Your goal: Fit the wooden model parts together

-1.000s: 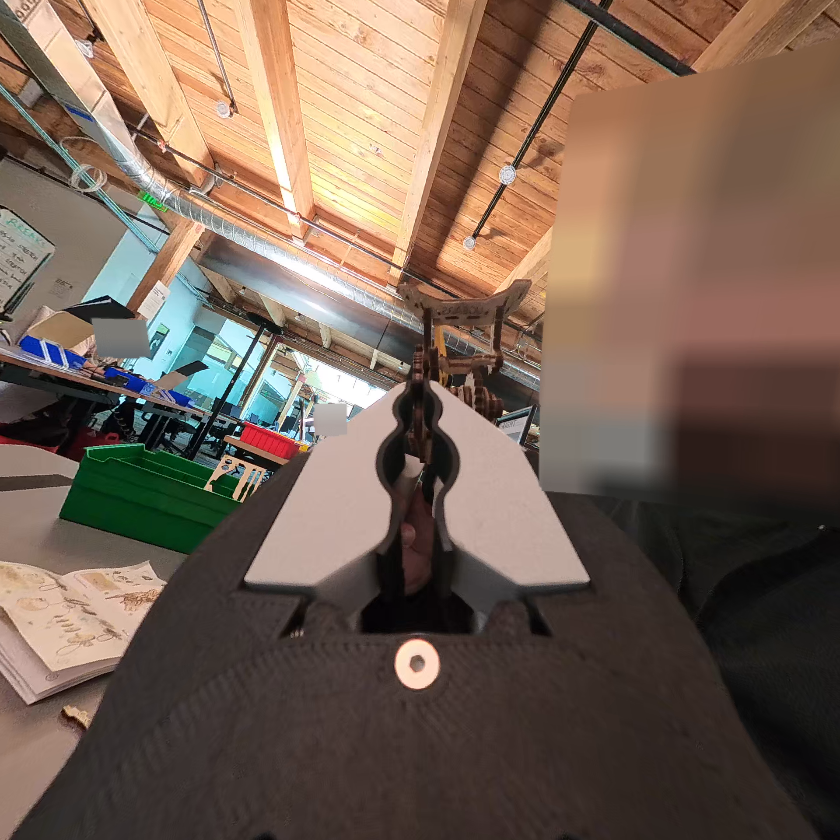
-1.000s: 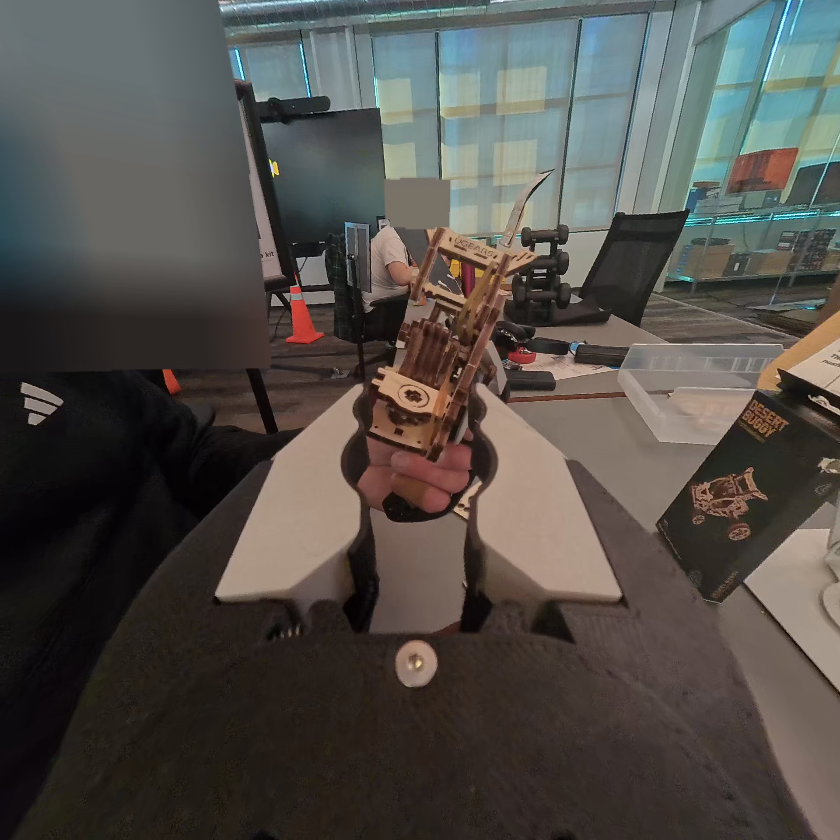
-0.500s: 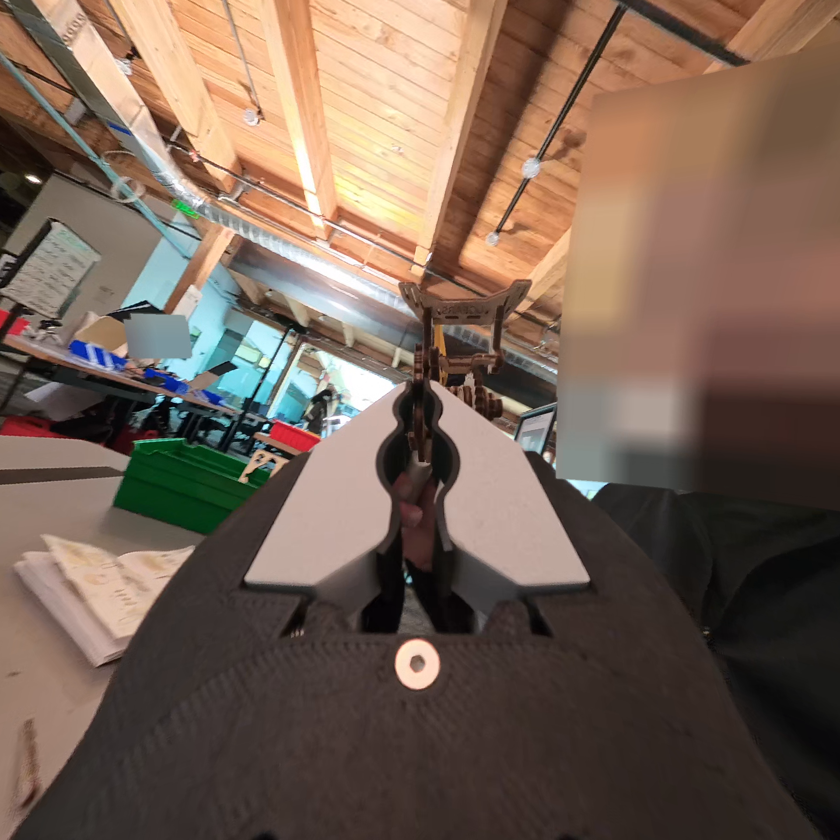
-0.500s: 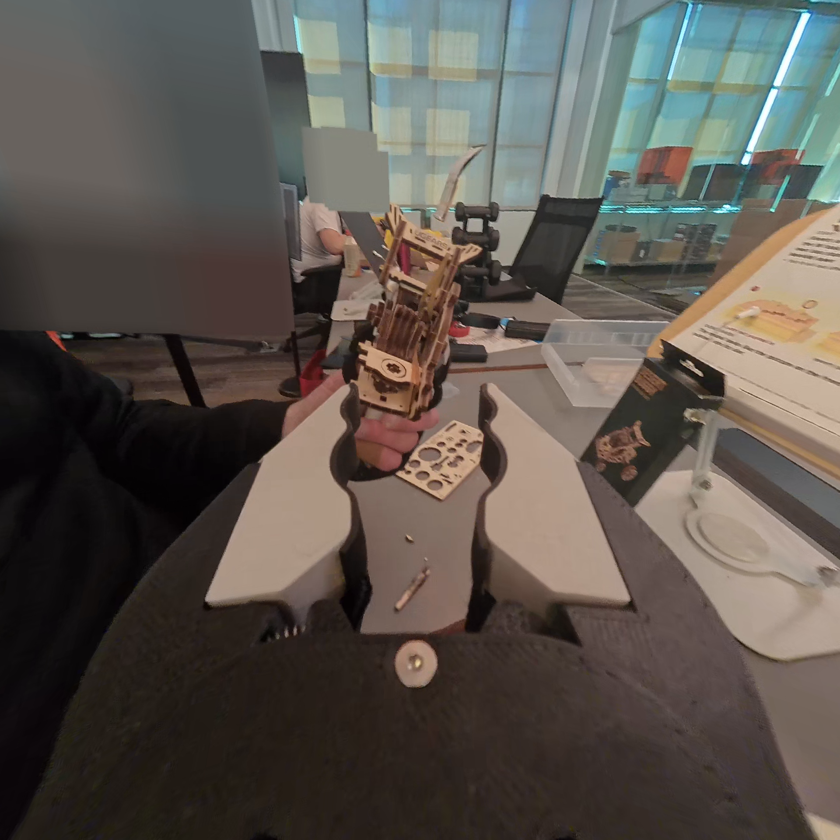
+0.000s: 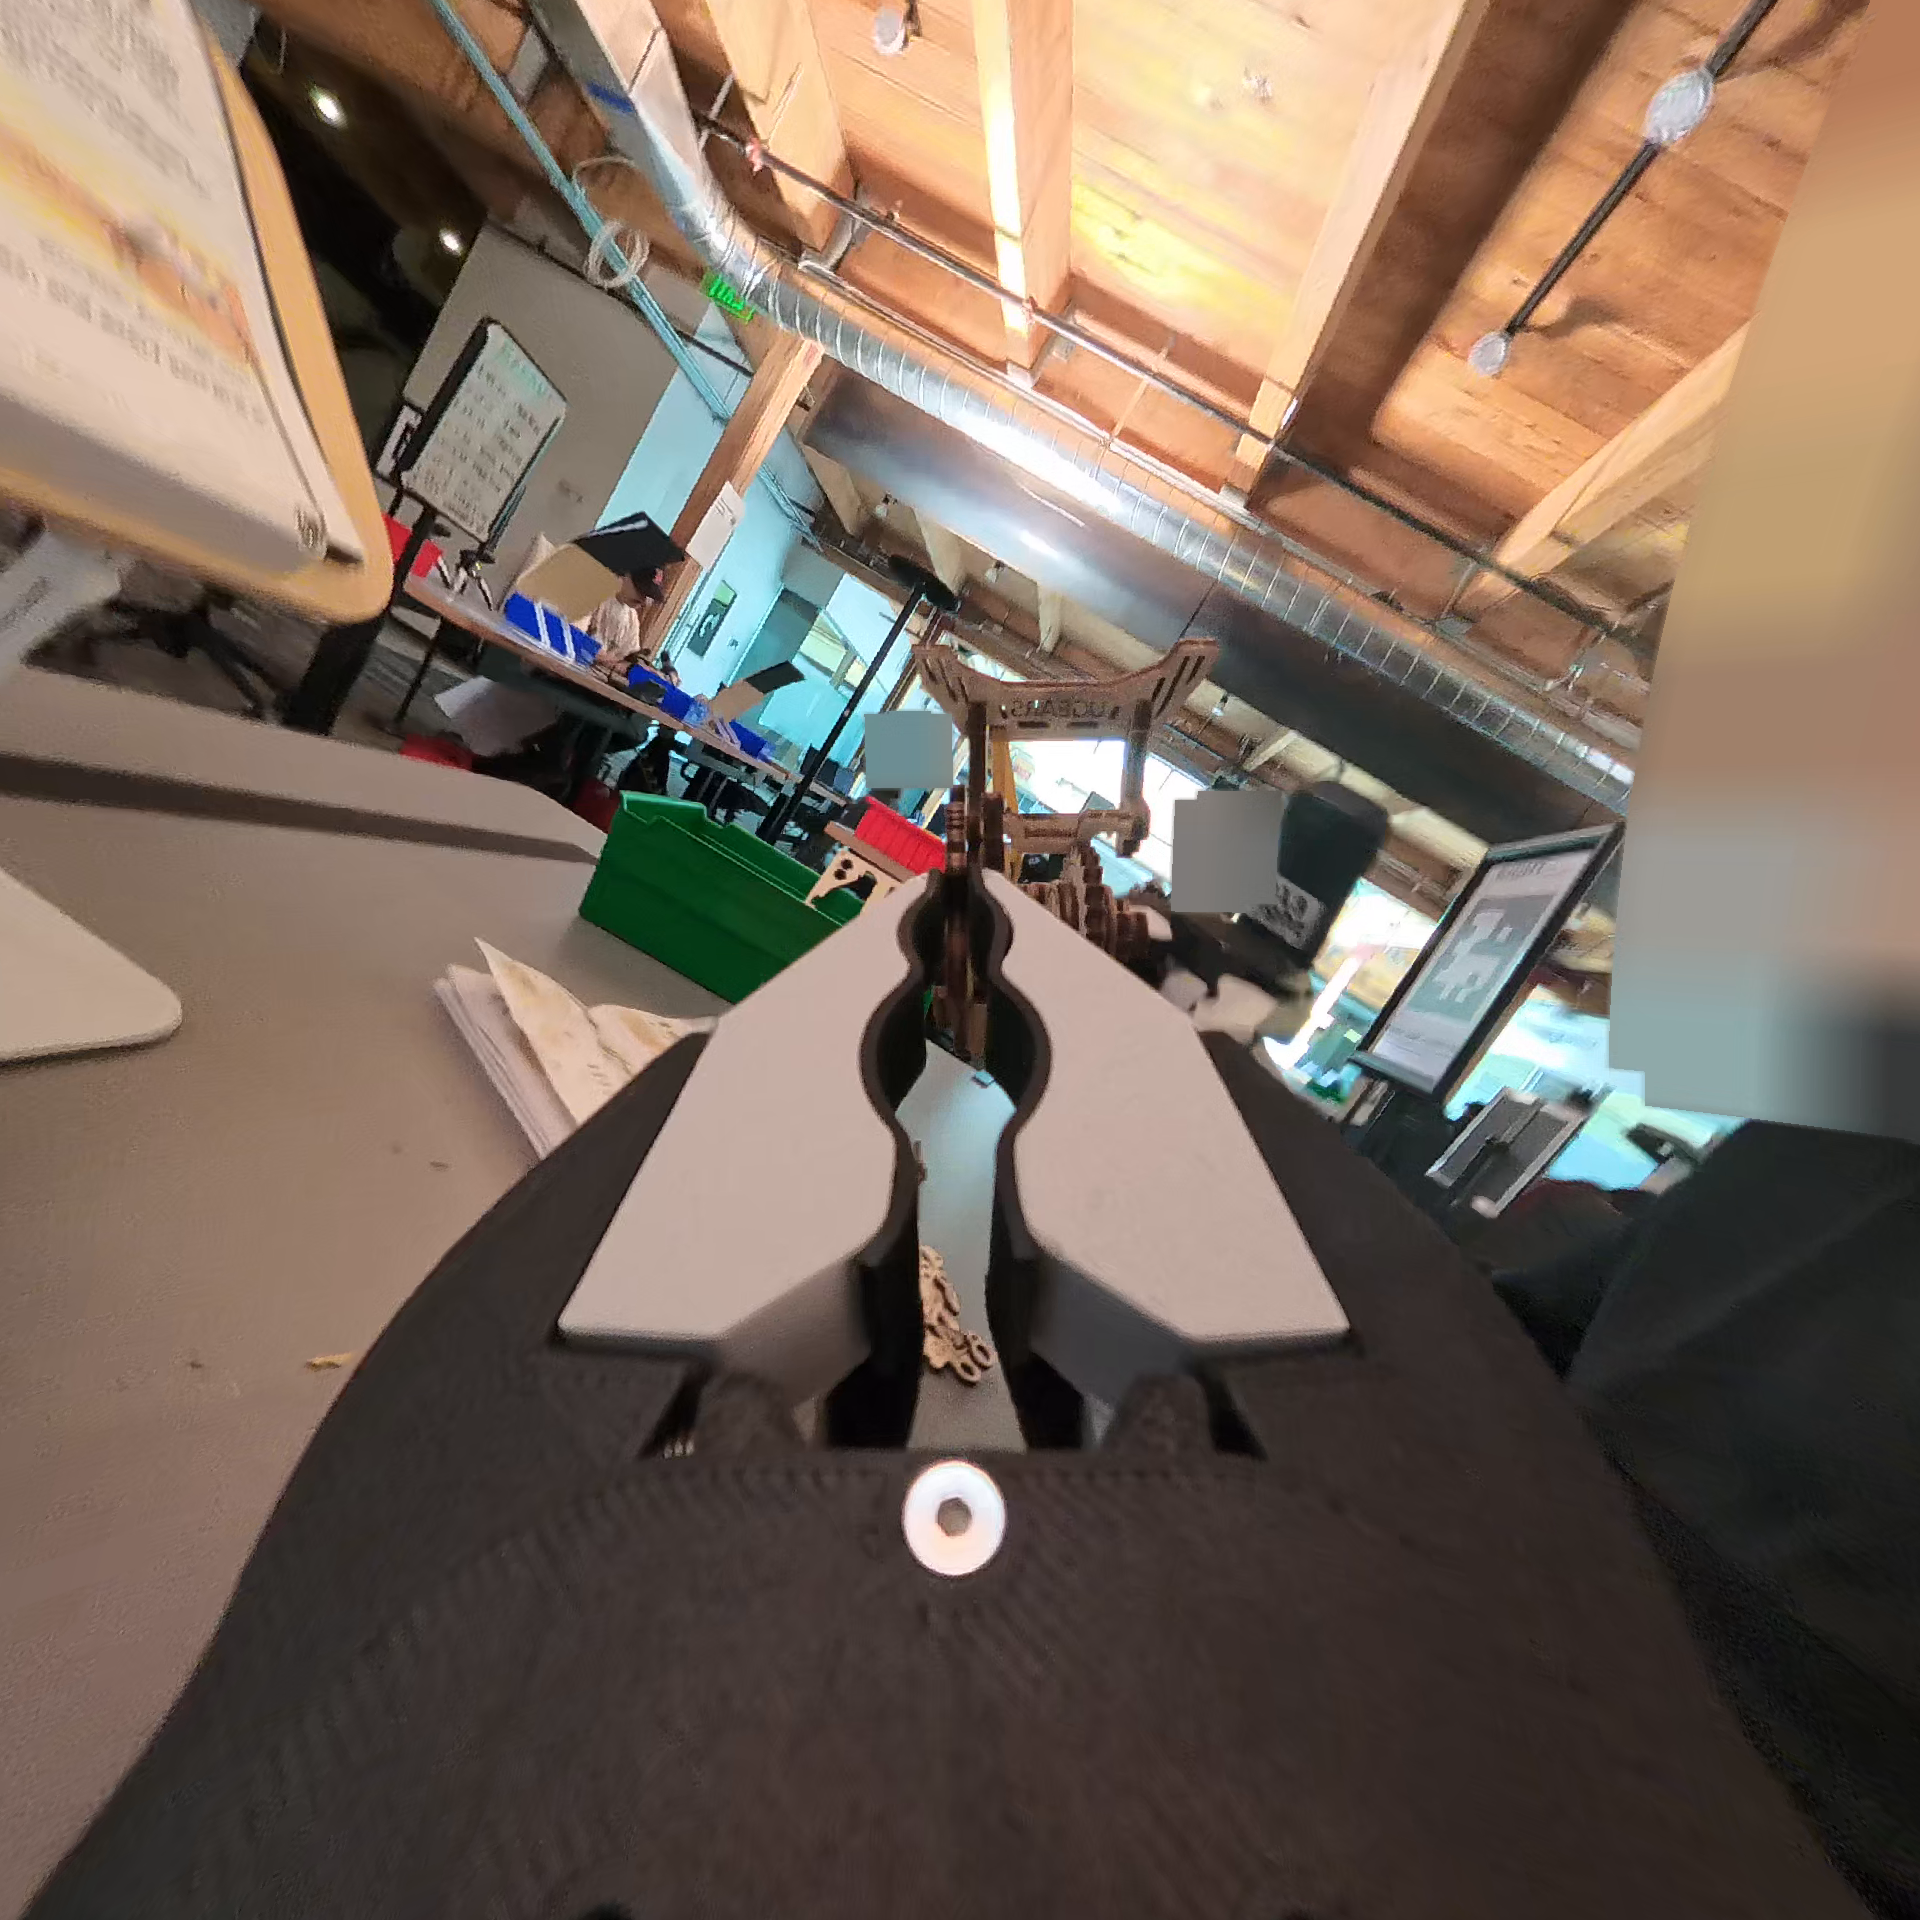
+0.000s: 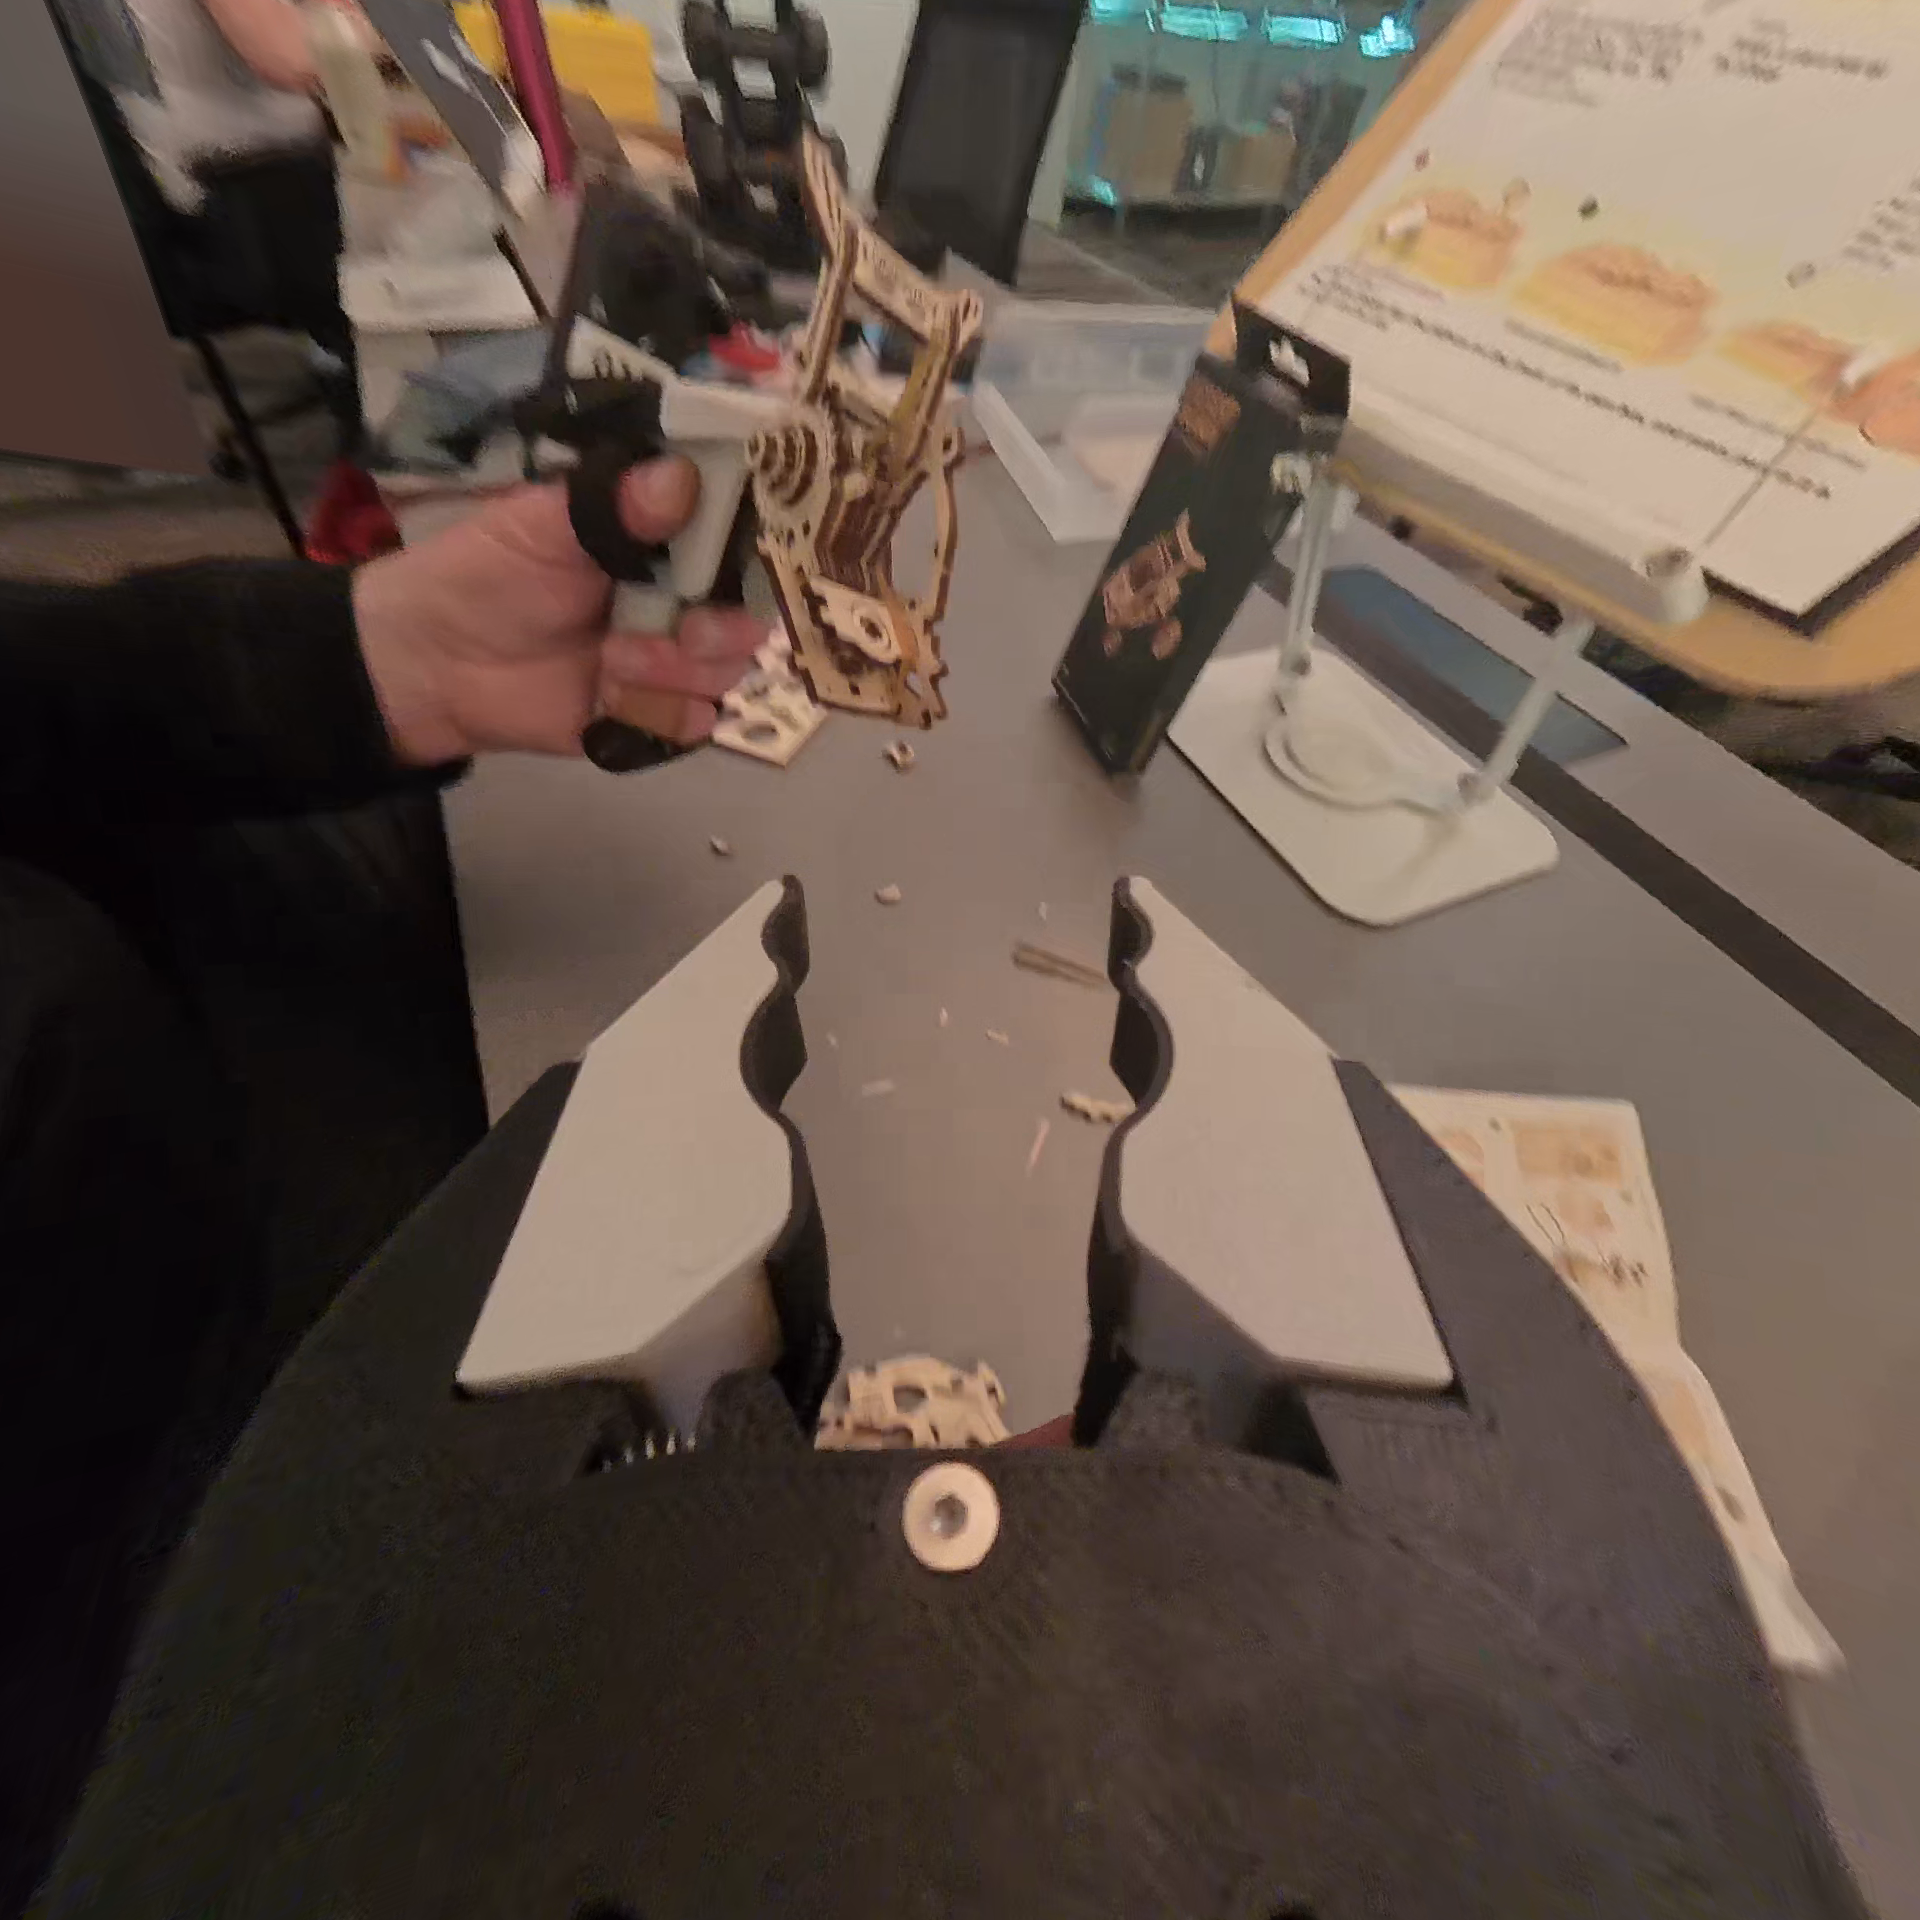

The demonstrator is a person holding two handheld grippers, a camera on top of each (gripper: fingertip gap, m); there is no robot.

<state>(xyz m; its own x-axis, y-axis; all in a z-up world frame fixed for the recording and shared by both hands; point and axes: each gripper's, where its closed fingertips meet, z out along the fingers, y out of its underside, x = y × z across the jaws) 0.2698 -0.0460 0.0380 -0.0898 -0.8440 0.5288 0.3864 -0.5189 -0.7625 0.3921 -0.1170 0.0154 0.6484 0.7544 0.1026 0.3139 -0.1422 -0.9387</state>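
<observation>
The left hand-held gripper (image 5: 958, 883) is clamped on the wooden model (image 5: 1049, 821), its two grey fingers pinched together at the tips around a thin upright plate of the model's lower frame, with the gears and the arched top bar rising beyond the fingertips. In the right wrist view the same model (image 6: 868, 520) hangs in the air above the grey table (image 6: 977, 810), tilted, carried by the left hand-held gripper, which a person's hand (image 6: 520, 634) in a dark sleeve grips by its handle. The right hand-held gripper (image 6: 956, 904) stands wide open and holds nothing, well apart from the model, nearer the camera and lower. On the table below the model lies a flat punched wooden sheet (image 6: 764, 717), partly hidden by the hand, and small wood scraps (image 6: 888, 894) and splinters are scattered between the model and the right fingers. Just right of the model stands a dark upright box (image 6: 1195, 561), and right of that a white stand (image 6: 1371, 800) carrying an open instruction page (image 6: 1621, 291), which blocks the far side of the table. A folded paper booklet (image 6: 1558, 1226) lies to the right of the right gripper. In the left wrist view a green bin (image 5: 707, 894) sits left of the model with an open booklet (image 5: 561, 1039) in front of it, and a punched wooden piece (image 5: 951, 1340) lies on the table, seen between the gripper's fingers.
</observation>
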